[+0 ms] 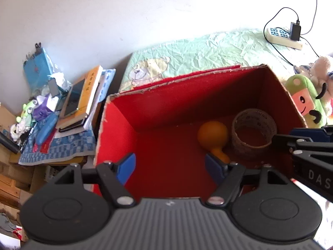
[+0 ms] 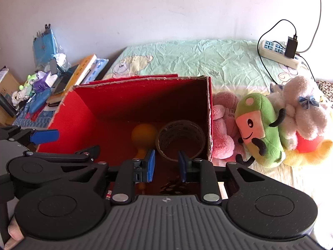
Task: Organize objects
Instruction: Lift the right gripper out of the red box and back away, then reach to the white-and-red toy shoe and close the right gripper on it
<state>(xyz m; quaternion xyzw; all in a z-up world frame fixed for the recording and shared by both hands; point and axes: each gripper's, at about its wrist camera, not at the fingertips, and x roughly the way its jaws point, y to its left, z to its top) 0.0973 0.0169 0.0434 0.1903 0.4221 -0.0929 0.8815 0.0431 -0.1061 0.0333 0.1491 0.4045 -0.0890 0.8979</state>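
Observation:
A red cardboard box (image 1: 116, 137) (image 2: 68, 112) stands open on the bed. Inside it, at the far right, lie an orange ball-headed toy with a handle (image 1: 212, 135) (image 2: 143, 135) and a roll of clear tape (image 1: 254, 133) (image 2: 180, 137). Something dark and cone-like (image 2: 173, 185) lies on the box floor just under my right gripper. My left gripper (image 1: 170, 168) hovers over the box's near edge, open, with nothing between its blue pads. My right gripper (image 2: 166, 166) hangs above the tape roll's near side, narrowly open and empty.
Plush toys sit right of the box: a pink one (image 2: 224, 125), a green one (image 2: 260, 129) and a white one (image 2: 301, 108). A power strip with a charger (image 2: 278, 52) lies at the bed's far right. Books and clutter (image 1: 81, 102) crowd a side table at the left.

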